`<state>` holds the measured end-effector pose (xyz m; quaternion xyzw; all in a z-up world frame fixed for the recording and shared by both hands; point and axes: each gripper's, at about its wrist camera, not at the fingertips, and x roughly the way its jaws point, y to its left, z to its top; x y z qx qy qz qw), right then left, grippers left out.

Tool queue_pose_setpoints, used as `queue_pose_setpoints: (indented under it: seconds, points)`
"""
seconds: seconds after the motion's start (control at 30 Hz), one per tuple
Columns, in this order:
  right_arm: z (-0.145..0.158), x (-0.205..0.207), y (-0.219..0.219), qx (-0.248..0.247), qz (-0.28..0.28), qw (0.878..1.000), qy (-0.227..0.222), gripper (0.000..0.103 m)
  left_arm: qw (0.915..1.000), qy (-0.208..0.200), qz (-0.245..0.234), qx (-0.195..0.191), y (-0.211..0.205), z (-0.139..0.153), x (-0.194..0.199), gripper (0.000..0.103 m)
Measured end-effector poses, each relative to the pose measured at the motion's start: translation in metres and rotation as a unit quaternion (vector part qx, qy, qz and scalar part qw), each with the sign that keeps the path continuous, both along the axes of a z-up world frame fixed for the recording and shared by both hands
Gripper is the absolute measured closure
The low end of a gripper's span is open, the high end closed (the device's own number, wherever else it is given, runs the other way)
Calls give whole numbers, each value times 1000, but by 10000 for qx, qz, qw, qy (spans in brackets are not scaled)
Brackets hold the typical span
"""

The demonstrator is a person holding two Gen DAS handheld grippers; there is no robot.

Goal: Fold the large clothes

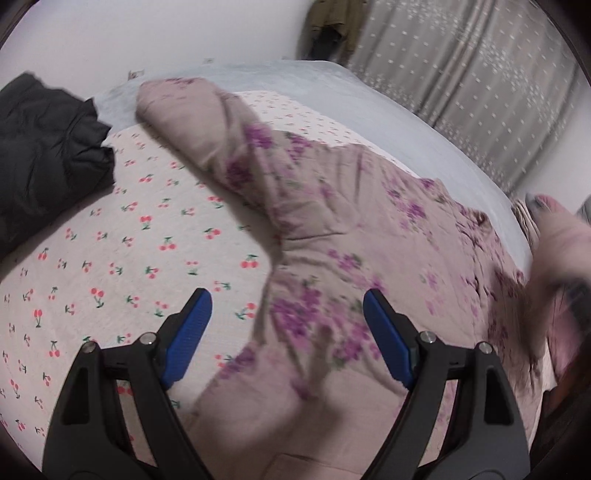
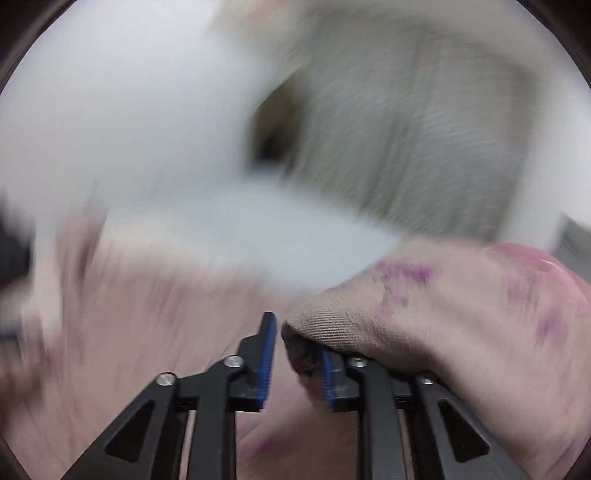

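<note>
A large padded pink garment with purple flowers lies crumpled across the bed, one sleeve stretched toward the far left. My left gripper is open and empty, hovering over the garment's near part. In the blurred right wrist view, my right gripper has its jaws partly apart, and a fold of the same garment drapes over the right finger. The fold sits at the gap, but I cannot tell whether it is pinched. The right gripper also shows as a blur at the right edge of the left wrist view.
The bed has a cherry-print sheet and a pale blue cover behind it. A black padded jacket lies at the far left. A grey curtain and hanging clothes stand behind the bed.
</note>
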<state>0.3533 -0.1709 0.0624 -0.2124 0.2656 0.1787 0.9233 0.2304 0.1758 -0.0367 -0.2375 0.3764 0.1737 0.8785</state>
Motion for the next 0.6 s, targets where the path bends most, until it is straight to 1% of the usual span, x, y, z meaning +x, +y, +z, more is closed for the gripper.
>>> queue_pose_setpoints:
  seconds: [0.03, 0.07, 0.1, 0.13, 0.17, 0.2, 0.23, 0.27, 0.3, 0.37, 0.43, 0.47, 0.53, 0.6]
  points:
    - [-38, 2, 27, -463, 115, 9979, 447, 79, 10000, 7, 38, -52, 5, -1, -1, 19]
    - [-78, 4, 48, -798, 225, 9923, 923, 79, 9999, 5, 64, -101, 8, -2, -1, 19]
    - [-101, 3, 55, -961, 260, 9883, 1157, 79, 9998, 2, 82, -154, 10, -3, -2, 19]
    - [-115, 2, 58, -1039, 236, 9868, 1223, 79, 9997, 12, 87, -223, 13, -4, -2, 19]
    - [-118, 1, 57, -1029, 211, 9876, 1168, 77, 9996, 13, 85, -259, 14, -4, -2, 19]
    - [-117, 1, 52, -924, 197, 9894, 1106, 72, 9995, 2, 68, -292, 15, -4, -2, 19]
    - [-110, 3, 45, -708, 151, 9901, 1207, 67, 9996, -6, 47, -292, 15, -4, -2, 19]
    - [-100, 6, 34, -373, 139, 9899, 1358, 56, 9996, -6, 42, -271, 15, -3, -2, 19]
    - [-91, 8, 24, -83, 192, 9888, 1476, 48, 9997, -5, 39, -257, 15, -2, -2, 19]
    - [-76, 8, 11, 315, 403, 9853, 1627, 45, 9996, -32, 46, -291, 15, -1, -2, 19]
    - [-60, 12, -1, 644, 386, 9845, 1585, 42, 9994, -46, 64, -330, 17, -1, -2, 19]
    - [-54, 16, -4, 850, 258, 9837, 1565, 41, 9994, -44, 75, -335, 17, -1, -2, 19]
    - [-48, 27, -5, 1226, -13, 9790, 1630, 40, 9994, -10, 92, -320, 18, -3, -2, 19]
    - [-57, 33, 3, 1322, -318, 9759, 1706, 40, 9994, 13, 96, -326, 19, -4, -2, 19]
